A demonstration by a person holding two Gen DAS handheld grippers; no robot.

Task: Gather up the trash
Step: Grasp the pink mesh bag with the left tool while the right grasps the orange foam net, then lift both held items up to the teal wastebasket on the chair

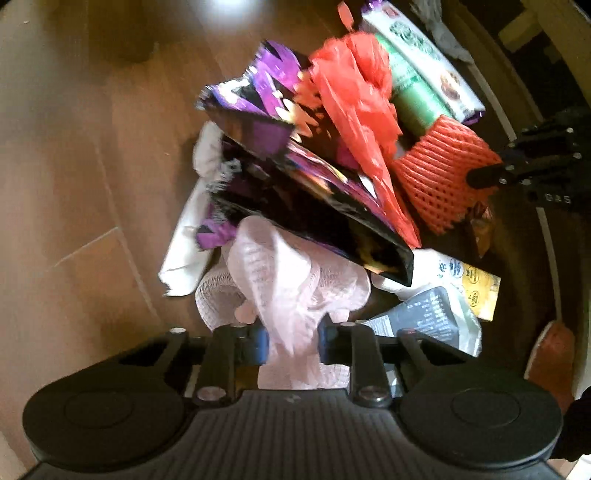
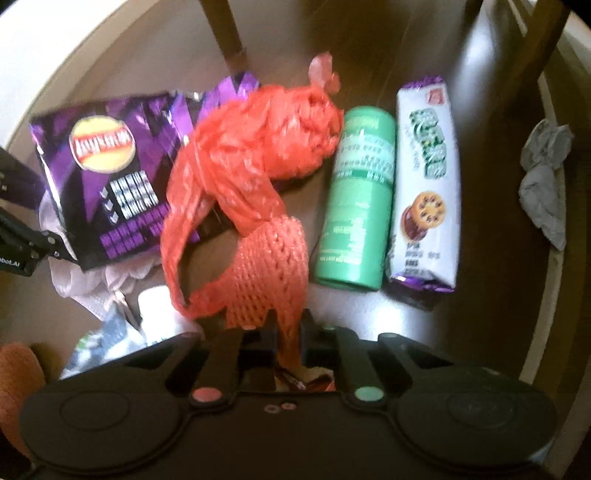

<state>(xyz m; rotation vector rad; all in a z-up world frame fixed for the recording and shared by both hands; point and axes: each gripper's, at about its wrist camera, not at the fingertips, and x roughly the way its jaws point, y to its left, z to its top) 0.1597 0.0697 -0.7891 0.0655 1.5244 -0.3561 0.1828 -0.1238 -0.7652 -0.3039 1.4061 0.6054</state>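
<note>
Trash lies heaped on a brown wooden floor (image 1: pixel 74 166). My left gripper (image 1: pixel 291 343) is shut on a pale pink plastic bag (image 1: pixel 291 280) at the near side of the heap. A purple chip bag (image 1: pixel 295 184) rests tilted on top of it. My right gripper (image 2: pixel 290 332) is shut on an orange foam net (image 2: pixel 273 266), and its fingers show at the net's right edge in the left wrist view (image 1: pixel 476 177). A crumpled red plastic bag (image 2: pixel 258 147) lies against the net. Beyond it lie a green can (image 2: pixel 354 206) and a biscuit pack (image 2: pixel 428 184). The left gripper's arm (image 2: pixel 22 236) shows at the right wrist view's left edge.
A white paper wrapper (image 1: pixel 184 236), a yellow and white packet (image 1: pixel 476 291) and a grey pouch (image 1: pixel 432 314) lie around the heap. A crumpled grey tissue (image 2: pixel 546 177) sits at the far right. Dark chair legs (image 2: pixel 229 33) stand behind the trash.
</note>
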